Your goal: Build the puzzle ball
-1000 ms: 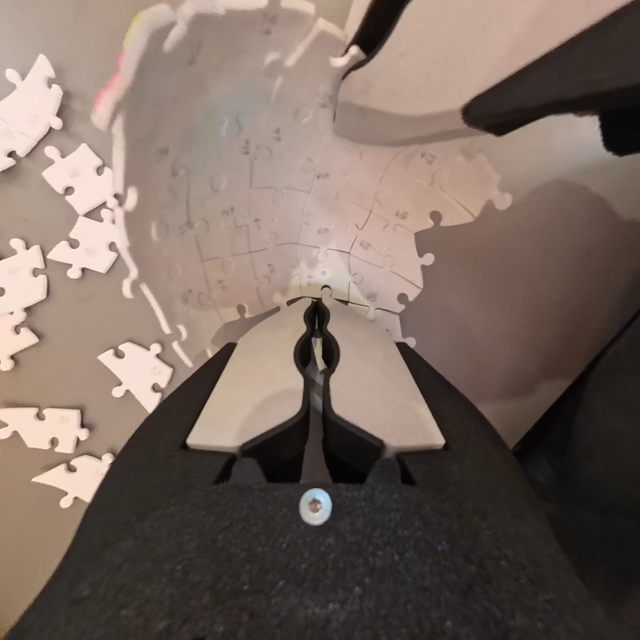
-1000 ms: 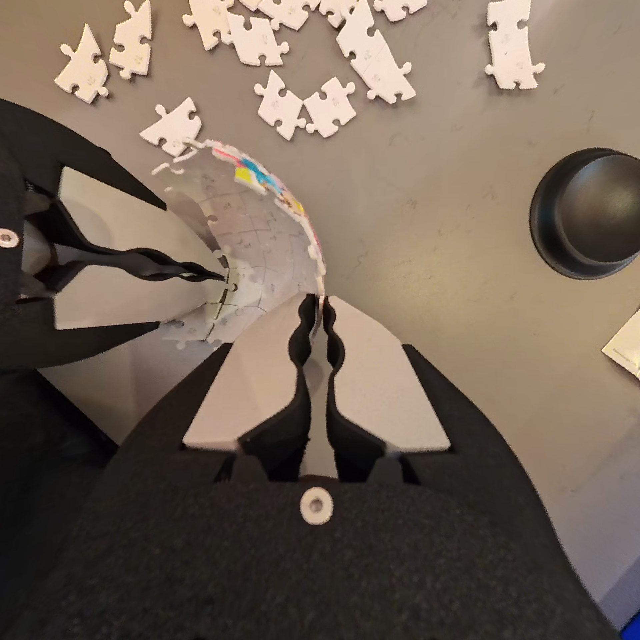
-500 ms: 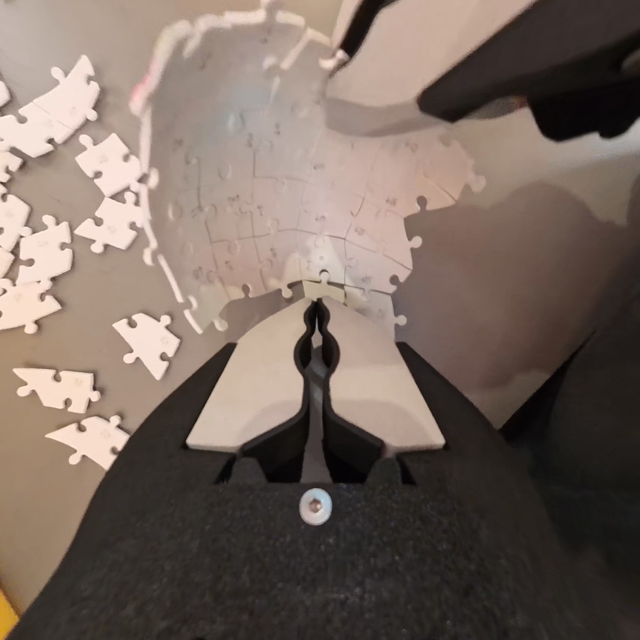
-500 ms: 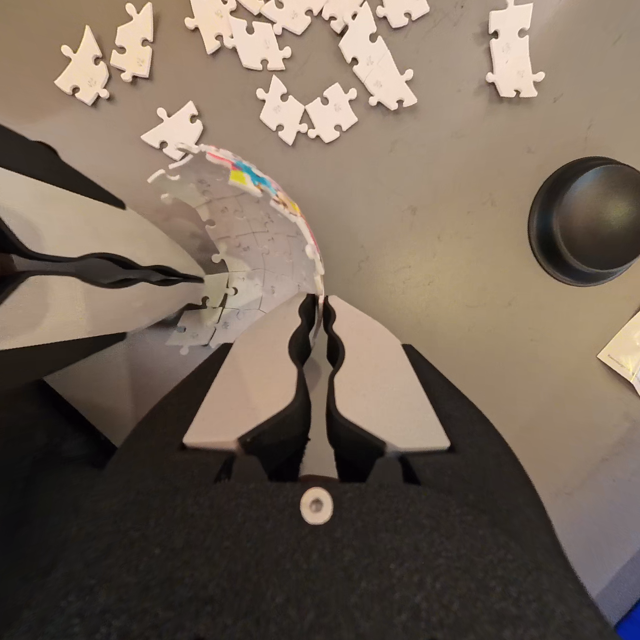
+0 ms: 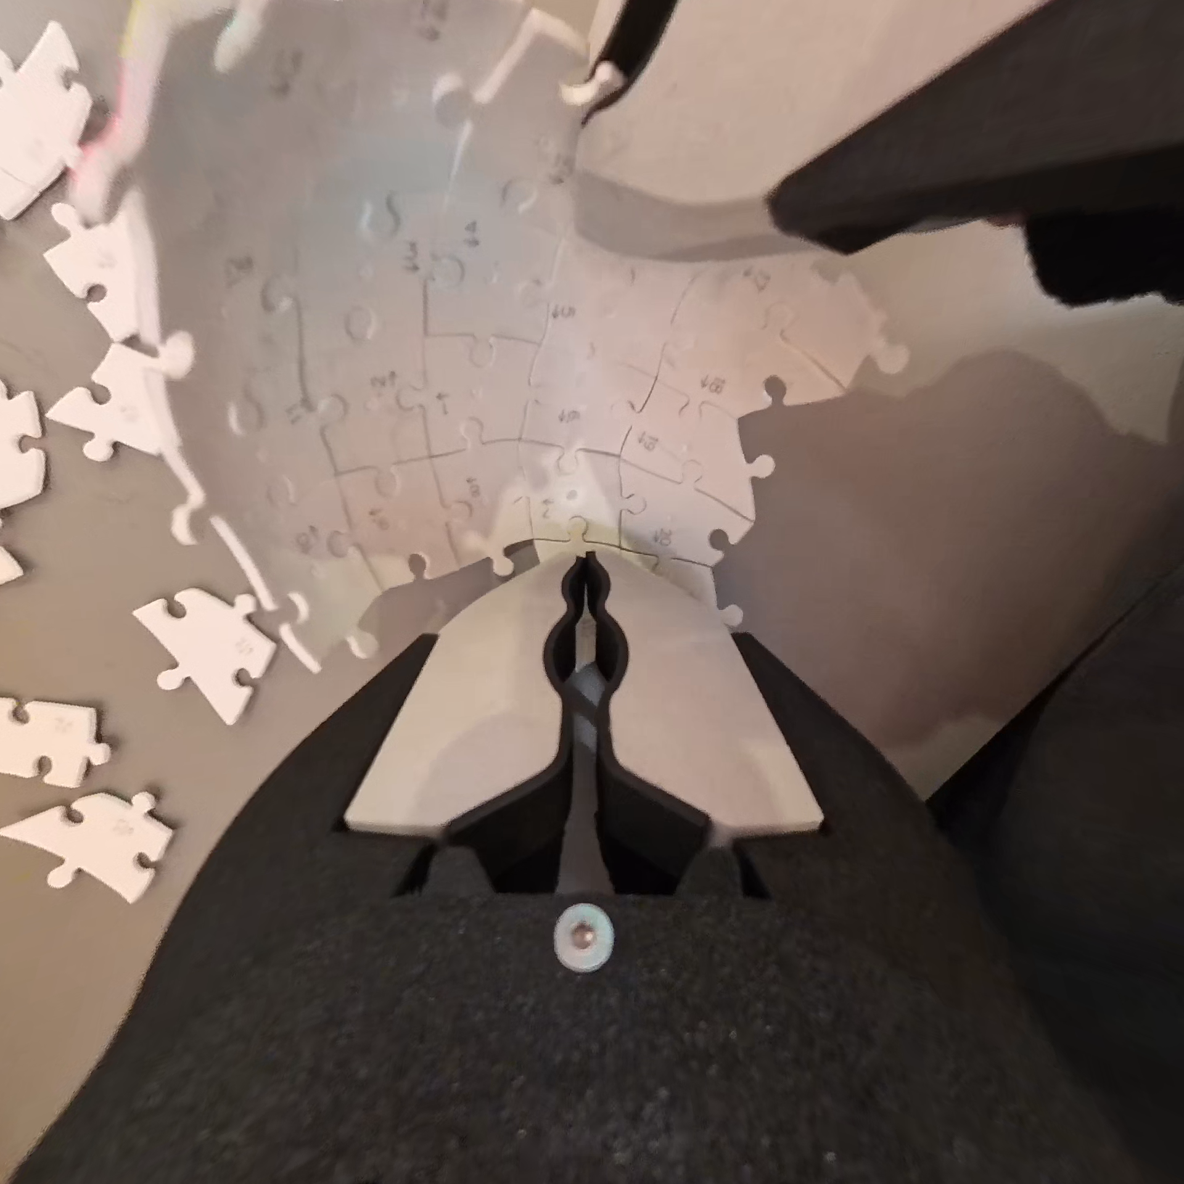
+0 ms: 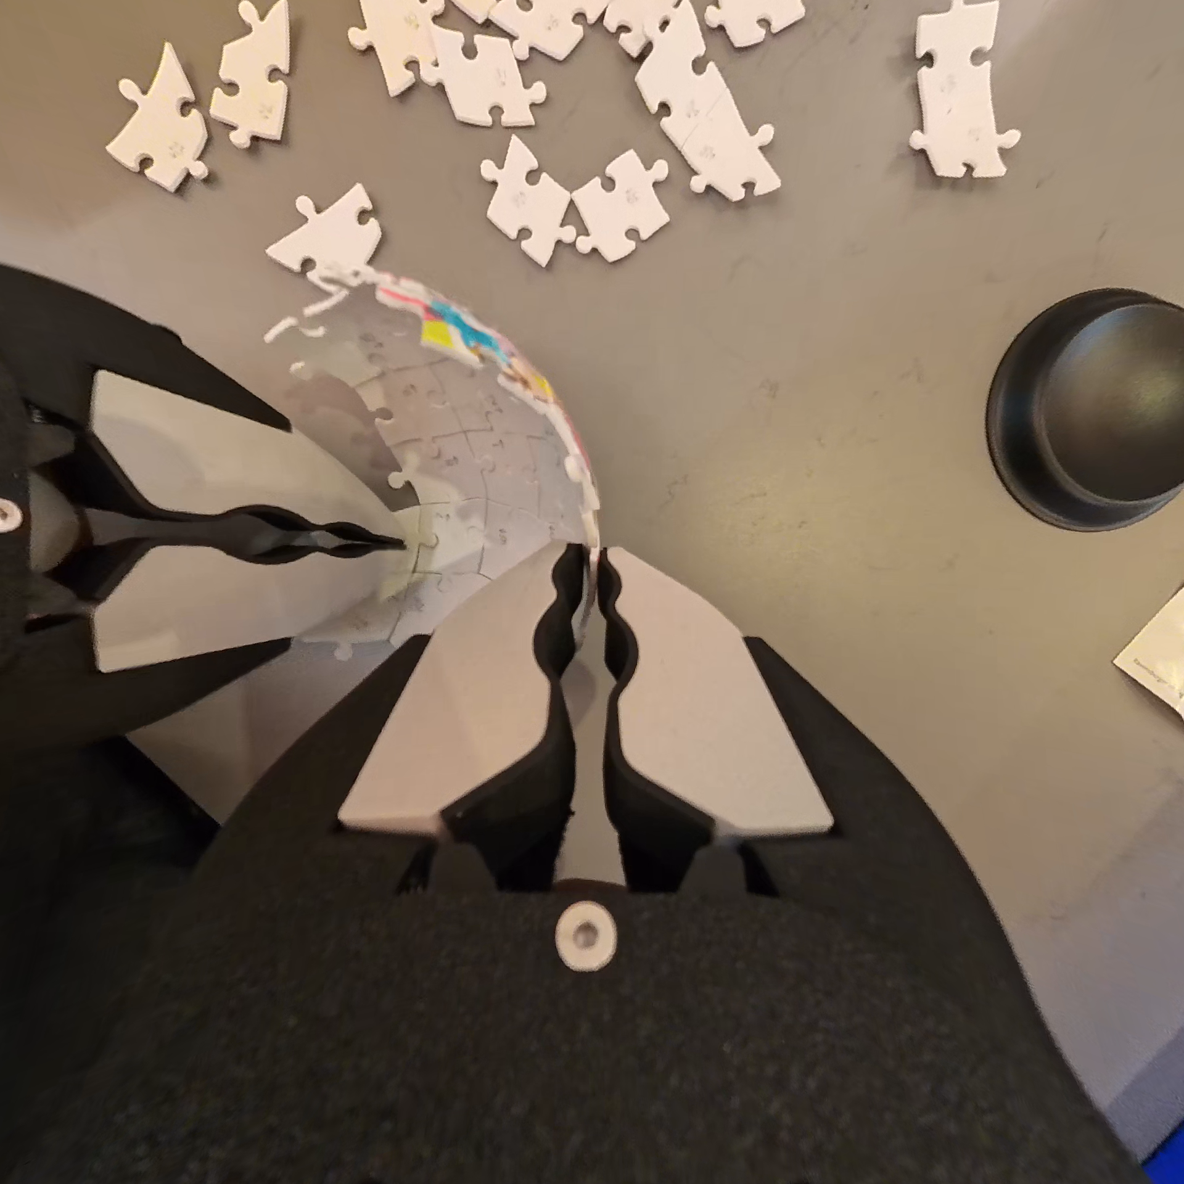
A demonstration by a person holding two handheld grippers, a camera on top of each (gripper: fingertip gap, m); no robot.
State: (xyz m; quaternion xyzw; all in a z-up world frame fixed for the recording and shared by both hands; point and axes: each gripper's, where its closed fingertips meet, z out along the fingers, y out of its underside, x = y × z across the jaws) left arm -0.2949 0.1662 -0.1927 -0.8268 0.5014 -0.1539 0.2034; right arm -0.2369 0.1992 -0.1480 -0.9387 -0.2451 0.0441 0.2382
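Gripping the half-built puzzle ball (image 6: 474, 461) by its rim: left gripper (image 5: 584, 559) and right gripper (image 6: 596, 554) both pinched closed there. Probably light, thin-walled, fragile at the seams.

My left gripper (image 5: 584, 564) and right gripper (image 6: 592, 554): grainy black bodies, pale grey finger plates, wavy black rubber pads, one silver screw each.

Dim warm light, soft shadows, wide-angle bending, perhaps slight motion blur.
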